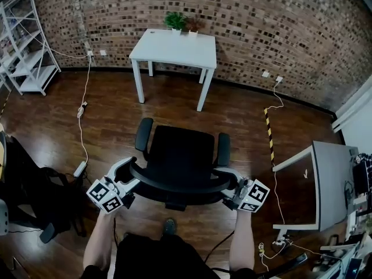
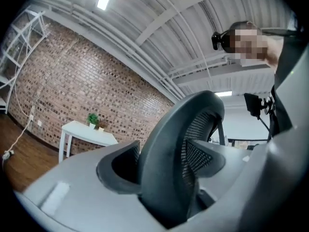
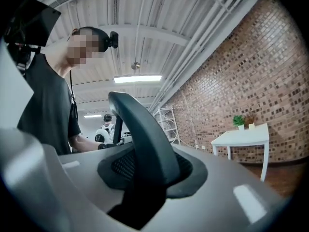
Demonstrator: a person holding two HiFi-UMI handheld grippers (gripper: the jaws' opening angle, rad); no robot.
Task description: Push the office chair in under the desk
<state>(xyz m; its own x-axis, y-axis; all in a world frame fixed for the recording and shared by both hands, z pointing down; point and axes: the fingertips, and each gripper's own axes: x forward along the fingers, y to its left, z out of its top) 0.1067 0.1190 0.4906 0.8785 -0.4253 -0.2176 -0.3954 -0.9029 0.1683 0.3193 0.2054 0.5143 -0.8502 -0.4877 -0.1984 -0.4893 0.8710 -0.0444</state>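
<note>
The black office chair (image 1: 180, 150) stands on the wood floor with its seat facing the white desk (image 1: 174, 48) by the far brick wall, a stretch of bare floor between them. My left gripper (image 1: 131, 168) holds the left end of the curved backrest rim (image 1: 180, 186). My right gripper (image 1: 230, 178) holds the right end. In the left gripper view the mesh-backed rim (image 2: 166, 139) fills the gap in the left gripper (image 2: 164, 170), both pads against it. The right gripper view shows the rim (image 3: 140, 129) likewise clamped in the right gripper (image 3: 149, 173).
Two potted plants (image 1: 176, 21) stand on the desk. A white shelf rack (image 1: 26, 51) is at the far left. A grey desk (image 1: 334, 182) stands at the right. Cables (image 1: 81, 112) and a yellow-black floor strip (image 1: 269, 135) flank the chair. Dark gear (image 1: 35, 196) sits near left.
</note>
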